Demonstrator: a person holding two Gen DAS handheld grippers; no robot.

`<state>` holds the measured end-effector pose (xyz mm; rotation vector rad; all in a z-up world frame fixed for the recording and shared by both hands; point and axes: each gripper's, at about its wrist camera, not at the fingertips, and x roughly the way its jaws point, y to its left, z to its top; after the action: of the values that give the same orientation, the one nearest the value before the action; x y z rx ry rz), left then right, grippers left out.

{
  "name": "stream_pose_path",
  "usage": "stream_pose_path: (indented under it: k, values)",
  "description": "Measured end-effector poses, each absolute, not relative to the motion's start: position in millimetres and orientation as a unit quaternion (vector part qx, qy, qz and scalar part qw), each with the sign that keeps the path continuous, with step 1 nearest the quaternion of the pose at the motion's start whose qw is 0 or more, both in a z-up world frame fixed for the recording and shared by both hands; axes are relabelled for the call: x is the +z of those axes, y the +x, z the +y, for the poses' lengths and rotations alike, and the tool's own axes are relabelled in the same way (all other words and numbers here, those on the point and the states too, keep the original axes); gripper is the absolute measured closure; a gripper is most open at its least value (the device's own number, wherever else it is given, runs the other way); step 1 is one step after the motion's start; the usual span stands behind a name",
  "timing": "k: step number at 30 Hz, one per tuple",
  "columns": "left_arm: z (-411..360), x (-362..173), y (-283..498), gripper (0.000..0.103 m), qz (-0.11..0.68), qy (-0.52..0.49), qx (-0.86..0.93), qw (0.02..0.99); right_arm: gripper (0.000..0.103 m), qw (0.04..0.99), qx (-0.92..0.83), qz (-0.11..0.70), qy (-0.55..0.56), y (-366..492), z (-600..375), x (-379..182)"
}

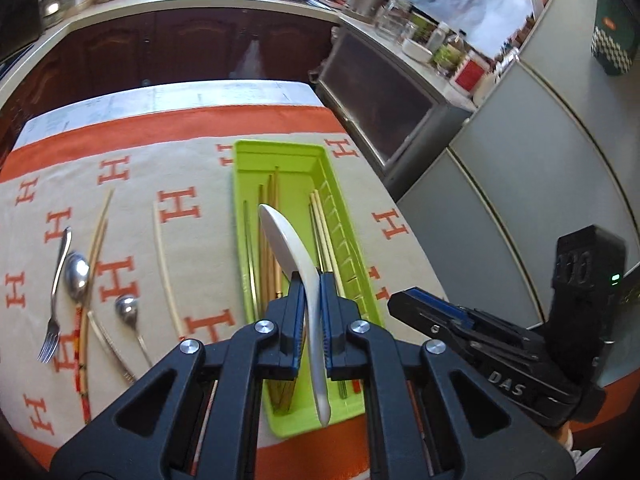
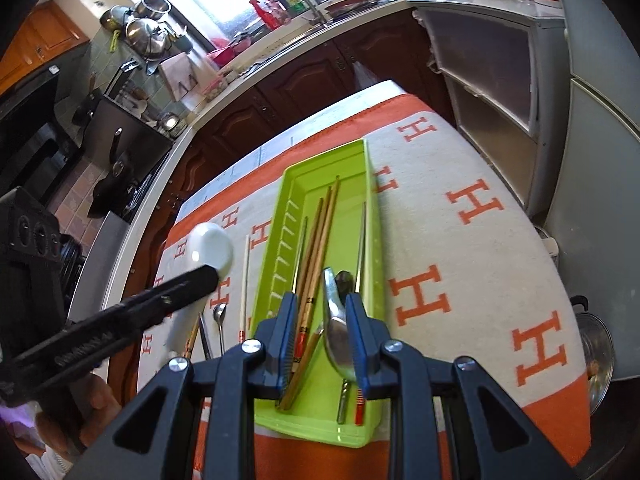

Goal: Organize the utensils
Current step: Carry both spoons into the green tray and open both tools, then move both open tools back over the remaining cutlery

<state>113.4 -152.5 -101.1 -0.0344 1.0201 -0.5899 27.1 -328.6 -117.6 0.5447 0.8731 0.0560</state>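
Chopsticks point(image 1: 272, 240) were seen lying lengthwise in the green tray point(image 1: 240, 200) on the patterned cloth point(image 1: 192, 168). A white ceramic spoon point(image 1: 288, 248) was clamped by its handle in the left gripper point(image 1: 308, 280), above the tray. A metal spoon point(image 2: 338, 332) was pinched in the right gripper point(image 2: 322, 308), jaws partly closed, over the tray. A fork point(image 1: 56, 292) and two more spoons point(image 1: 76, 272) were left on the cloth.

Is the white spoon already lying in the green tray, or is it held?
Held. The left gripper is shut on the white spoon, which hangs above the green tray, not resting in it.
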Motion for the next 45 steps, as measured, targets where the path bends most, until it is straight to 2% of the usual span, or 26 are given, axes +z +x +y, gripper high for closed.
stream_pose_path:
  k: [11,14,19,33,45]
  values:
    - [-186,-166,123,0.097,0.53,0.063,-0.254,0.807,0.078,0.864,0.022,0.424,0.271,28,-338,-125]
    - [-184,-163,118,0.094,0.53,0.071,-0.254,0.806,0.078,0.863,0.022,0.425,0.272,29,-337,-127]
    - [-173,-152,106,0.08,0.54,0.07,-0.253,0.8,0.078,0.864,0.023,0.424,0.269,29,-335,-126]
    - [-95,-117,81,0.079,0.525,0.033,-0.21,0.824,0.078,0.87,0.059,0.429,0.234,27,-295,-113]
    - [-22,-115,76,0.076,0.516,-0.011,-0.16,0.841,0.078,0.867,0.105,0.451,0.184,36,-235,-104]
